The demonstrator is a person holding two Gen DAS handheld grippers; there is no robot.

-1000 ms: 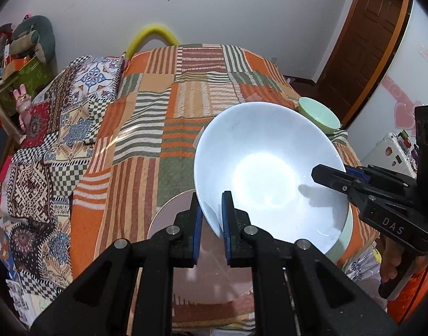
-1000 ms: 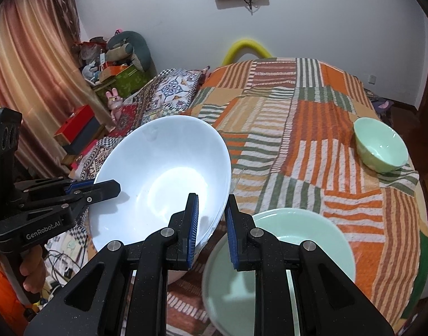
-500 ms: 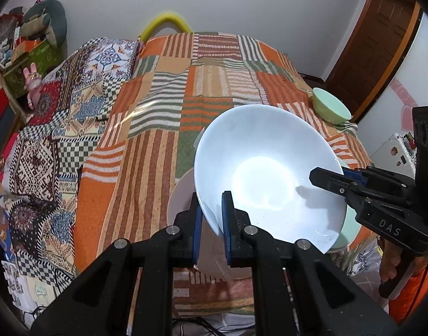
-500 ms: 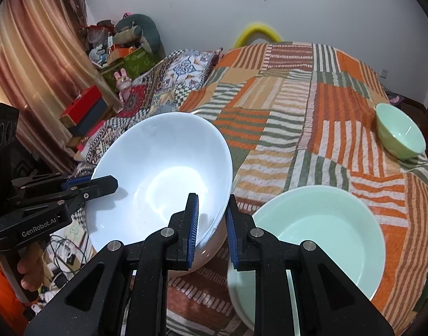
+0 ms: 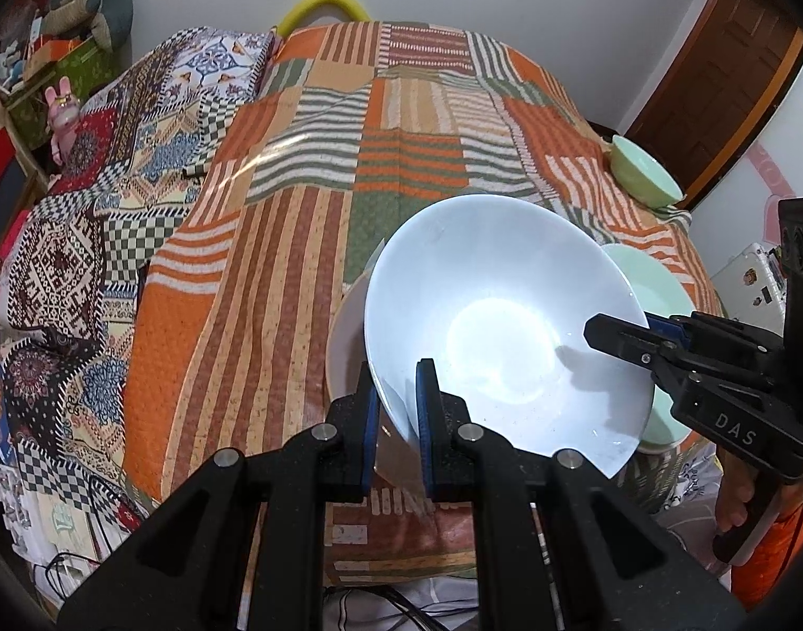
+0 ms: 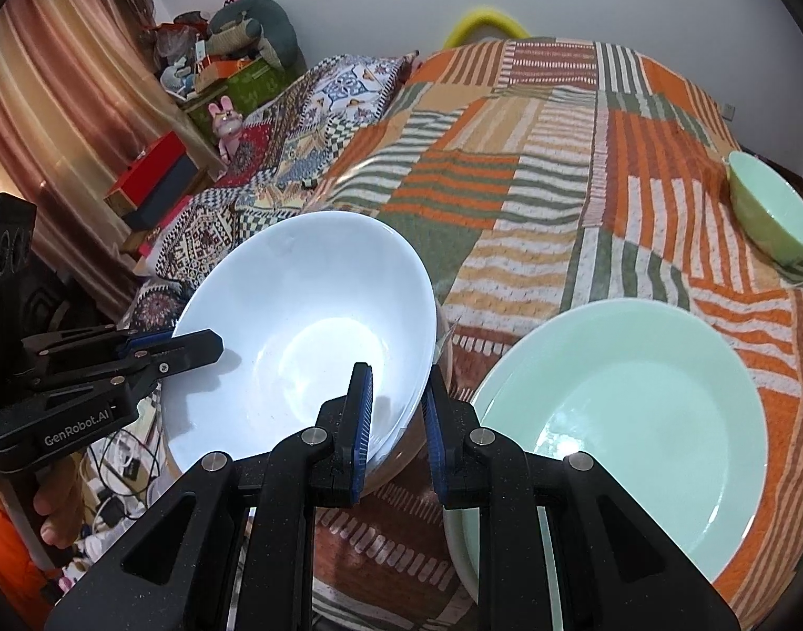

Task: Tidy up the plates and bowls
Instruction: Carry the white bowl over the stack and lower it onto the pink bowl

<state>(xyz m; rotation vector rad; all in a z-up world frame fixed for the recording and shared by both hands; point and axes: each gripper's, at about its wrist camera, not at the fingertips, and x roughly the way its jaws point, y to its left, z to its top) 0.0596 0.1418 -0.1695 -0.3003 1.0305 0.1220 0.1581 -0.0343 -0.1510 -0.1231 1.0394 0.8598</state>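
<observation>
Both grippers are clamping the same big white bowl (image 5: 501,336) by its rim, one on each side. The left gripper (image 5: 396,410) is pinching the near edge with the rim sitting right between its jaws, one blue pad inside the bowl and one outside. The right gripper (image 6: 398,410) is doing the same on the opposite edge, jaws closed down on the thin wall. The bowl is hanging tilted over the near edge of the bed (image 5: 296,242), its open side facing both cameras.

Under the bowl a pinkish plate (image 5: 343,347) is peeking out, mostly covered, so I can't tell whether the bowl is touching it. A pale green plate (image 6: 632,420) is lying just beside on the patchwork blanket; from the left camera only a sliver of it is showing behind the bowl. A small green bowl (image 6: 774,215) is sitting well apart near the bed's far corner.

The white bowl is looking glossy and plain, with a bright glare spot at the bottom and shadows of the jaws falling inside it. It's wide and fairly deep.
</observation>
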